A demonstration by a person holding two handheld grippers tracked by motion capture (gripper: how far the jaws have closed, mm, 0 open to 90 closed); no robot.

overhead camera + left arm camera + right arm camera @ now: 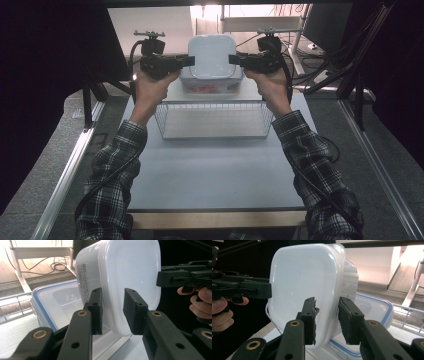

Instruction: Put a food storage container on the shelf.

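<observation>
A white plastic container (pixel 212 55) with its lid on is held up on edge between both grippers, lid face toward the person. My left gripper (pixel 192 61) grips its left rim and my right gripper (pixel 231 59) its right rim. In the left gripper view the jaws (pixel 113 302) are shut on the rim of the container (pixel 130 277), and the right gripper (pixel 175 277) shows across from them. The right gripper view has the jaws (pixel 327 305) clamped on the opposite rim of the container (pixel 302 277), with the left gripper (pixel 249 290) beyond.
A clear box with a blue-edged lid (pixel 210 87) sits on the table right under the lifted container, also in the gripper views (pixel 57 302) (pixel 372 307). An empty wire basket (pixel 215 120) stands just in front of it. Shelving and cables lie behind the table.
</observation>
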